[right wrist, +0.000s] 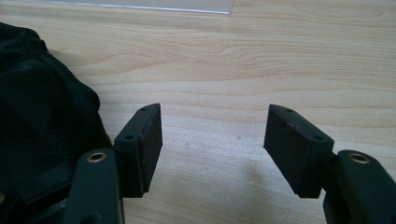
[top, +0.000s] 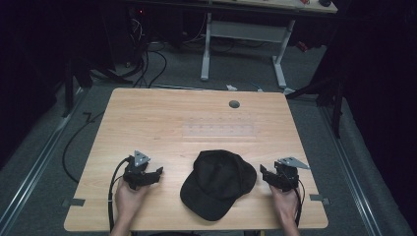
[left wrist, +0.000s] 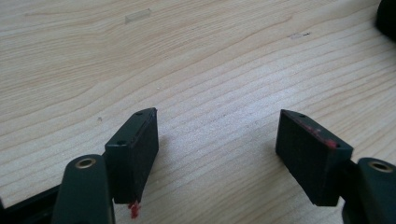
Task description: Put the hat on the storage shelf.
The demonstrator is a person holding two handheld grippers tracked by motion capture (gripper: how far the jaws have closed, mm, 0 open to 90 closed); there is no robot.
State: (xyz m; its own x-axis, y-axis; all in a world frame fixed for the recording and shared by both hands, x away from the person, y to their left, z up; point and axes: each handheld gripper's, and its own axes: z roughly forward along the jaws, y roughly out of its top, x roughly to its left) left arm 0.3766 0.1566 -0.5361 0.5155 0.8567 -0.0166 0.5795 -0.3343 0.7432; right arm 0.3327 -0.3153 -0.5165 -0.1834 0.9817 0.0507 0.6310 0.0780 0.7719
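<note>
A black baseball cap lies flat on the wooden table near its front edge, brim toward the front. My left gripper rests on the table to the cap's left, jaws pointing at it, apart from it. In the left gripper view the jaws stand open over bare wood, with the cap's edge at the top right corner. My right gripper sits just right of the cap. Its jaws are open with nothing between them, and the cap's mesh lies beside the left finger.
A clear plastic strip lies flat on the table behind the cap, its edge also in the right gripper view. A grey round grommet is near the far edge. A white desk frame and floor cables stand beyond the table.
</note>
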